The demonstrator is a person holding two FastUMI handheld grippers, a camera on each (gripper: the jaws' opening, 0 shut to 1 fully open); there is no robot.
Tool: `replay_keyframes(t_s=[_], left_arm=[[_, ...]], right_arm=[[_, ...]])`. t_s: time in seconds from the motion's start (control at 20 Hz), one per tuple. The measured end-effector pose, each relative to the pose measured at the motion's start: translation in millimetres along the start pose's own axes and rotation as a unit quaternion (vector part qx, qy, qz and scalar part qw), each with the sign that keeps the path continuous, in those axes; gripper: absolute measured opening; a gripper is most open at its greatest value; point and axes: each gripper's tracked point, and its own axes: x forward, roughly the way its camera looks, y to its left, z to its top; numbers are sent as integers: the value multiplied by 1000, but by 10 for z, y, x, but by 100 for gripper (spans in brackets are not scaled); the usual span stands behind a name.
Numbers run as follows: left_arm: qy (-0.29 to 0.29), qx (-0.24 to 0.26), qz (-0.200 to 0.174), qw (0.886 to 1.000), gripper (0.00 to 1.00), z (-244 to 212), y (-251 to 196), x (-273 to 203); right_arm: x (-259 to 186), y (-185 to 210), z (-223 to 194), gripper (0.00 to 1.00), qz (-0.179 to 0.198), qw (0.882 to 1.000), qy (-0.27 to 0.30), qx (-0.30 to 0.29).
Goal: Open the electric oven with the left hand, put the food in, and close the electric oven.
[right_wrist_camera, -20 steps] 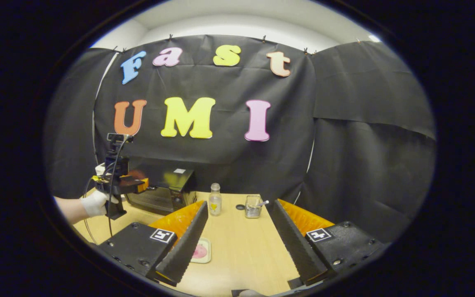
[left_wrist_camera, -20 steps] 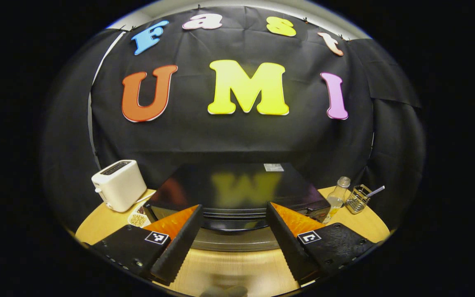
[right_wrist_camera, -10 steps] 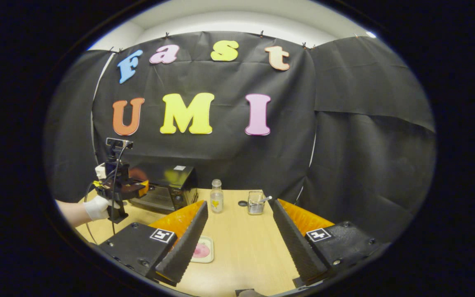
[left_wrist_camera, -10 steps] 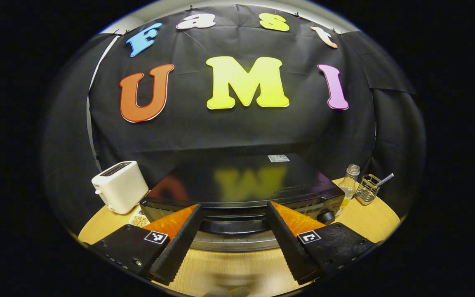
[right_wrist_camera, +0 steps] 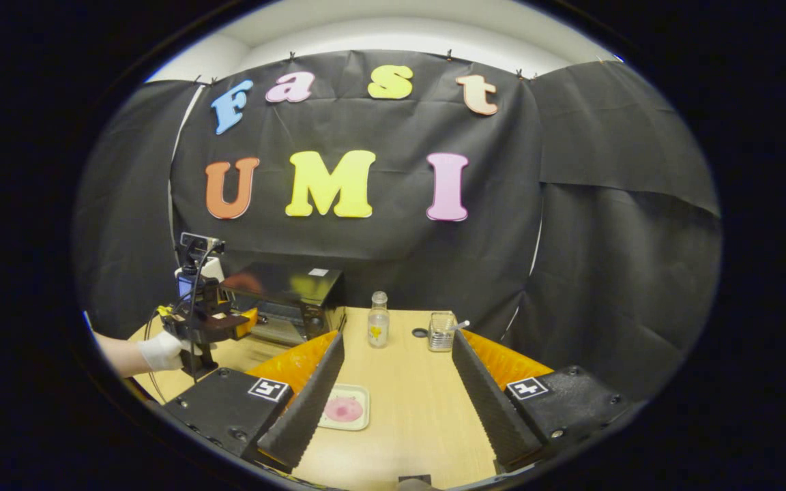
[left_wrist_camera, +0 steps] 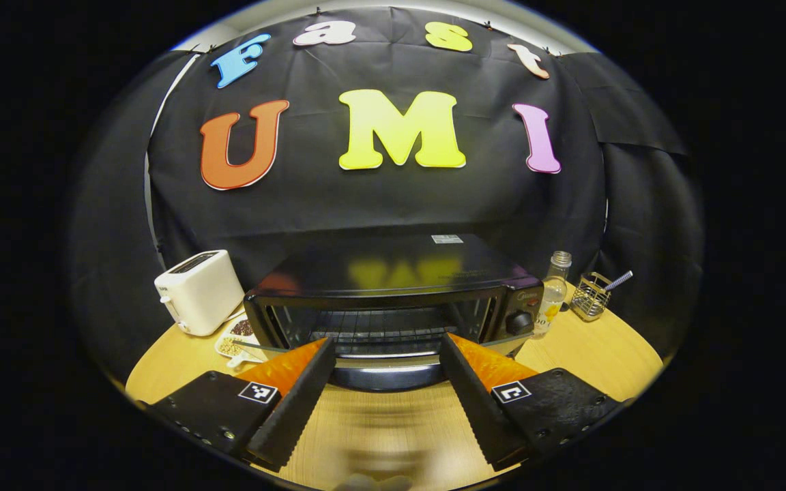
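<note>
Each gripper has two long wedge-shaped fingers with finely ribbed inner faces, set on black blocks that carry a small square black-and-white marker and a few screws. In the right gripper view the left gripper (right_wrist_camera: 246, 320) shows a dark body with a small camera on top and thin cables, held by a hand (right_wrist_camera: 161, 351) in a white glove.

Electric oven (left_wrist_camera: 393, 286), centre of left gripper view: glossy black casing, dark wire rack pattern visible through the opening, black knob at its right.
Toaster (left_wrist_camera: 196, 300), left of frame: cream-white, dark top slot.
Bench (left_wrist_camera: 591, 348): pale wood grain, light tan.
Bottle (right_wrist_camera: 378, 327), centre of right gripper view: clear, yellow mark on its side.
Tray (right_wrist_camera: 345, 416), lower centre: off-white, with pink food (right_wrist_camera: 343, 409) on it.
Wire holder (left_wrist_camera: 589, 297), right: metallic grid.
Glove on hand (right_wrist_camera: 159, 351), lower left: white.
</note>
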Motion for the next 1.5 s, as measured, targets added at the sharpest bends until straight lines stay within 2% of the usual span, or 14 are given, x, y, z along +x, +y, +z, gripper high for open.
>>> replay_keyframes(t_s=[0.7,0.75,0.8,0.9,0.95,1.0,1.05,1.1,1.5], left_arm=[[98,-10,-2,995,98,-1057,-79,-457],[108,-12,-3,994,98,-1130,-97,-462],[116,-14,-3,993,98,-1204,-108,-476],[131,-11,-3,991,98,-1340,-115,-474],[142,-12,-4,990,88,-1412,-119,-469],[153,-14,-4,988,87,-1492,-114,-459],[165,-18,-4,986,97,-1570,-120,-442],[175,-20,-4,984,98,-1626,-125,-437],[177,-16,-5,984,100,-1636,-100,-448]], right_arm=[[-198,51,-287,96,4,1000,24,-1],[-207,56,-315,100,4,1000,25,-1],[-216,54,-328,96,3,1000,27,-1],[-230,43,-369,96,1,999,32,-3],[-234,44,-397,100,0,999,35,-4],[-236,36,-412,96,-3,999,37,-4],[-242,26,-433,100,-4,999,40,-3],[-251,26,-444,96,-5,999,42,-1],[-287,19,-512,97,-10,999,46,1]])
